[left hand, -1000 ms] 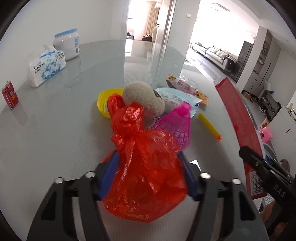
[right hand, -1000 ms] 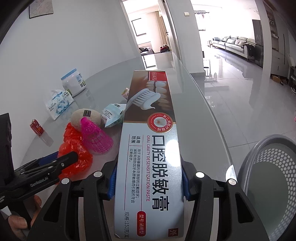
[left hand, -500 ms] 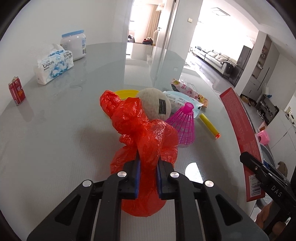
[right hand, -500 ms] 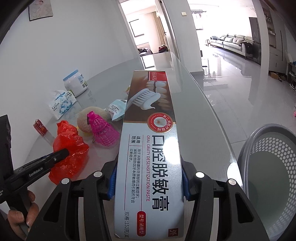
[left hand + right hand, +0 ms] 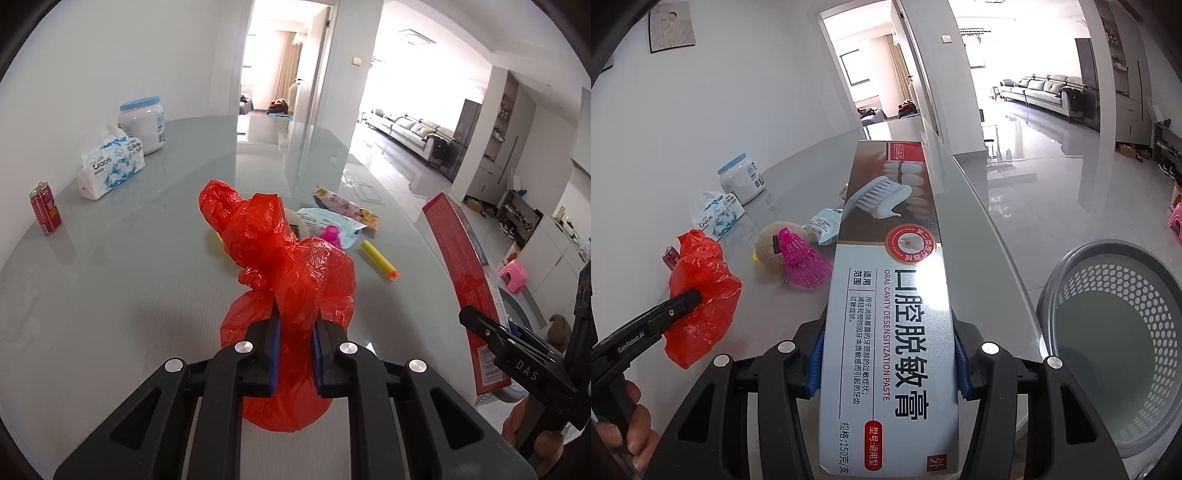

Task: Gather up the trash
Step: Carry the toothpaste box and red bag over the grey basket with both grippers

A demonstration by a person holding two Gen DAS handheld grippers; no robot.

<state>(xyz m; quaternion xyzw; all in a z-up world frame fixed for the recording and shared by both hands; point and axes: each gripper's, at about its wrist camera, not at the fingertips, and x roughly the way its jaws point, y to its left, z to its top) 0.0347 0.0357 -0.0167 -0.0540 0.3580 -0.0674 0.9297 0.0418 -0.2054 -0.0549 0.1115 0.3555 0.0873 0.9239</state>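
The left gripper is clenched on a red plastic bag, its blue pads squeezing the bag's crumpled middle while the bag bulges out below and above the jaws. The bag seems to hang just clear of the glass table, though contact cannot be told for sure. The right gripper grasps a long toothpaste box across its width — the box runs straight out ahead between the jaws.

Just past the left jaws lie a yellow foam dart to the right and, straight ahead and partly hidden behind the bag, a pink shuttlecock touching a pale blue packet. Beyond these lies a pink snack wrapper.

From the right jaws, the shuttlecock leans against a beige plush ball ahead and to the left; a grey perforated basket stands off the table's edge, low to the right.

Farther out to the left of the left jaws stand a red can, then a tissue pack, then a white jar with a blue lid — all well apart from the trash.
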